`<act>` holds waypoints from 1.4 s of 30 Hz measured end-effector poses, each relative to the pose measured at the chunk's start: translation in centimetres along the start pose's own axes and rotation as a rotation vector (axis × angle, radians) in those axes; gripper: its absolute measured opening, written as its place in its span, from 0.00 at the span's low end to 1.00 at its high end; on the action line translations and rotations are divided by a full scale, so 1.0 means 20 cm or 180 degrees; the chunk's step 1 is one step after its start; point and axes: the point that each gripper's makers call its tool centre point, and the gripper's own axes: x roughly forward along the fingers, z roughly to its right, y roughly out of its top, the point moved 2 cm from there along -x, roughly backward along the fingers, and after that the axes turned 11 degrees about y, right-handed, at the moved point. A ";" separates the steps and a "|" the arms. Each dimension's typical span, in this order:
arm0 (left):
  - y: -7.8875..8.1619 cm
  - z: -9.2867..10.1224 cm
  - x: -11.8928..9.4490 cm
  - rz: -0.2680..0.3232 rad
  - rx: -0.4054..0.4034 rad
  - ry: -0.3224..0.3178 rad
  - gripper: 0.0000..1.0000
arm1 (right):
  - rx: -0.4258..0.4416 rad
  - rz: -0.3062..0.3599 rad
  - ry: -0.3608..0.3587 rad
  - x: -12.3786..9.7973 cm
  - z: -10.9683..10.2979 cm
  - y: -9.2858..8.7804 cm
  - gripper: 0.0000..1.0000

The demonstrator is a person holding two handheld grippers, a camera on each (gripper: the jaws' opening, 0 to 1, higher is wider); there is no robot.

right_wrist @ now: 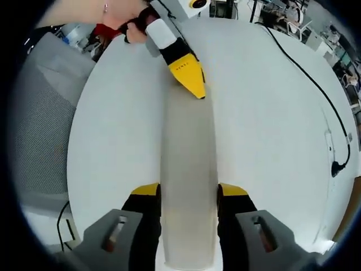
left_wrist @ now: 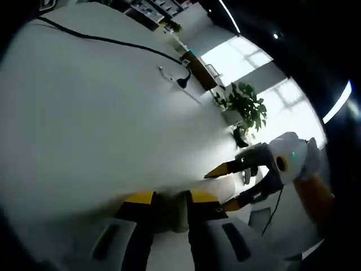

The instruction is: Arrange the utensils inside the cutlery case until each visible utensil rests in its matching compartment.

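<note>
Where the right gripper view looks along your right tongs (right_wrist: 189,189), a long pale case (right_wrist: 189,141) lies flat on the white desk (right_wrist: 113,141) and runs straight away from you. The two yellow-tipped jaws stand a moderate way apart, one against each long side of the case at its near end, and they appear to clamp it. At the far end of the case, your left tongs (right_wrist: 192,79) come in from the far left, held by a hand (right_wrist: 121,17), with a yellow tip down on the case's far edge. A black cable (right_wrist: 316,84) trails across the desk on the right, well apart from the case. In the left gripper view, the left tongs' own jaws rise from the bottom with a narrow gap between them; you cannot tell whether they hold anything. To the right in that view, the right tongs show with jaws spread around a pale end of the case, and a leafy potted plant (left_wrist: 248,107) stands beyond the desk's far edge.
</note>
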 end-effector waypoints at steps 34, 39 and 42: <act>0.10 -0.05 -0.26 0.0292 0.0605 0.0263 0.10 | 0.1174 0.0761 -0.0851 -0.37 -0.05 -0.43 0.05; 0.11 0.03 -0.26 0.0171 0.1100 0.0295 0.01 | 0.1282 0.0734 -0.0734 -0.36 -0.08 -0.41 0.00; 0.09 0.09 -0.22 0.0083 0.1422 0.0296 0.01 | 0.1307 0.0633 -0.0681 -0.33 -0.09 -0.43 0.00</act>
